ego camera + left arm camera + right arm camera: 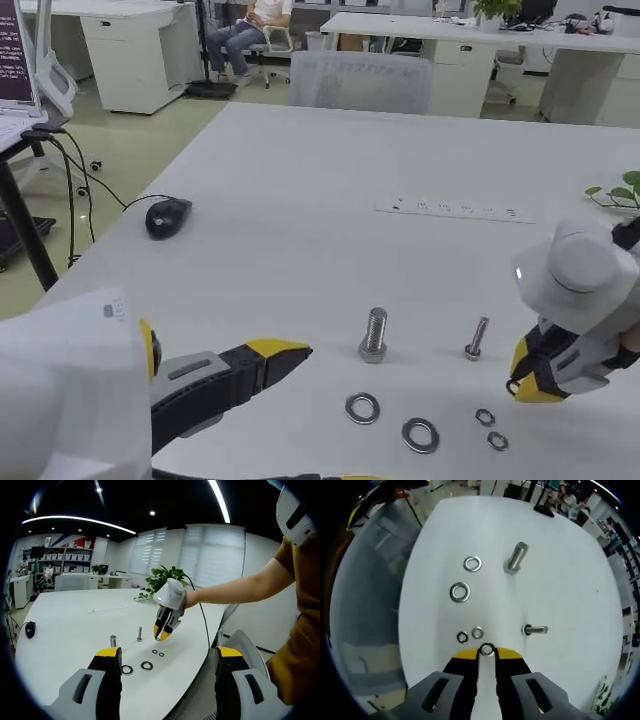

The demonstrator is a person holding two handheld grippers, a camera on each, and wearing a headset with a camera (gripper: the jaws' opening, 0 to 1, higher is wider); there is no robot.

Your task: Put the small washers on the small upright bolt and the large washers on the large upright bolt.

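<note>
Bolts of bright steel stand on their hexagonal heads on the smooth white counter [300,220]. Their threaded shanks point straight up, long axes vertical. The thick large bolt [373,335] is to the person's left and the slender small bolt [477,338] to its right, the two apart.

Nearer the person, flat metal rings lie on the counter. One large washer [362,407] is in front of the large bolt, and a second large washer [420,435] is just to its right. Two small washers [485,416] lie close together in front of the small bolt.

A third small washer [487,650] is pinched between the yellow tips of the right claw [161,635], its hole facing the right gripper view. That claw hangs above the counter, near the small bolt and the loose small washers.

The left claw [169,652] has black jaws with yellow tips. They stand wide apart with nothing between them, low at the counter's near edge, left of the large washers.

Farther back on the counter lie a dark, rounded mouse [167,216] and a long white power strip [455,210]. Green leaves of a plant [620,192] show at the right edge.
</note>
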